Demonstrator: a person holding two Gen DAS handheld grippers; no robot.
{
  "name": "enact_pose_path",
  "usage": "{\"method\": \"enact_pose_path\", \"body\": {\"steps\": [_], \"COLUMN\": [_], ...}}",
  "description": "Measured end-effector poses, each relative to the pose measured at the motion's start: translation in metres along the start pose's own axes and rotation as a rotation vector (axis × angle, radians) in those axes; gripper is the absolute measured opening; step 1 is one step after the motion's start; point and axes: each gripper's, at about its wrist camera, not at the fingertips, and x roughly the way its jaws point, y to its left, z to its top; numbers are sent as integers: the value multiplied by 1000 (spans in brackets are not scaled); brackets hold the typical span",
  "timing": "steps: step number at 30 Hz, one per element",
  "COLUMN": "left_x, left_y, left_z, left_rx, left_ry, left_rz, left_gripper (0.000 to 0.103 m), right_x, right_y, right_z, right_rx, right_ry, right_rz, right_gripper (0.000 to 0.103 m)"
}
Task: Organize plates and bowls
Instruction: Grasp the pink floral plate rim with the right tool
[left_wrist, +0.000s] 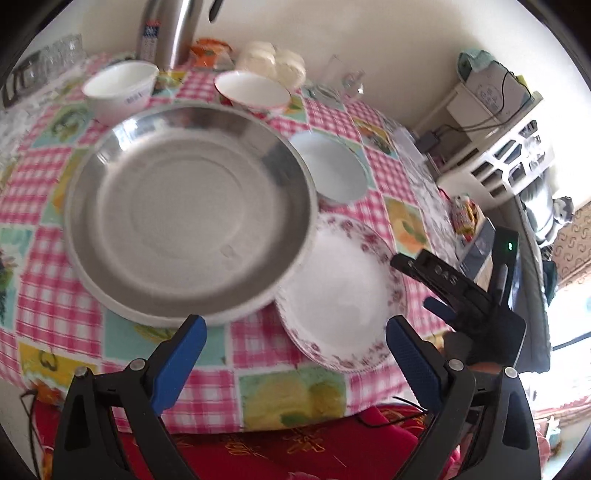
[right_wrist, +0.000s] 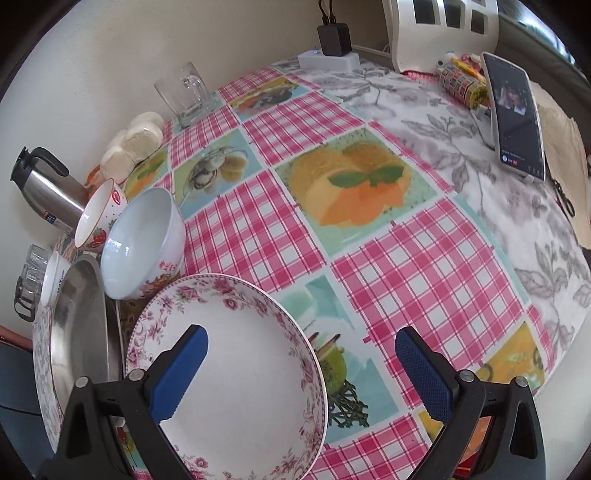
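Steel plate (left_wrist: 190, 210) sits stacked on a white plate, its right rim overlapping the floral plate (left_wrist: 341, 295). Three bowls (left_wrist: 120, 88) stand unstacked at the far side. Left gripper (left_wrist: 295, 354) and right gripper (right_wrist: 301, 373): jaws spread wide, empty. Judged early; most sorting remains.

Three bowls (left_wrist: 120, 88), two floral plates (left_wrist: 340, 295), one steel dish (left_wrist: 188, 210), one glass mug (right_wrist: 184, 96).

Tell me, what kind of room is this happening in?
Most likely a lived-in home, at a dining table. A checked fruit-print tablecloth carries everyday dishes: a steel plate, a floral plate and bowls. A thermos and a propped-up phone stand nearby.
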Motion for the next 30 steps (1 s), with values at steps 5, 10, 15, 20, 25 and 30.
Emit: {"method": "enact_pose_path", "body": {"steps": [5, 10, 15, 20, 25, 30], "left_x": [24, 39, 49, 63, 74, 82], "left_y": [0, 6, 7, 10, 8, 6], "left_z": [-10, -10, -10, -11, -13, -12], "left_rx": [-32, -80, -93, -116, -127, -137], "left_ry": [96, 131, 145, 177, 194, 177], "left_rz": [-39, -41, -40, -26, -25, 14], "left_gripper": [85, 71, 54, 37, 25, 23], "right_x": [4, 12, 18, 19, 19, 20], "right_y": [-2, -4, -5, -7, -14, -11], "right_z": [-1, -3, -6, -6, -4, -4], "right_rx": [14, 35, 41, 52, 65, 51], "right_ry": [23, 63, 91, 85, 78, 79], "right_rz": [17, 52, 79, 77, 80, 81], "right_gripper": [87, 74, 47, 35, 29, 27]}}
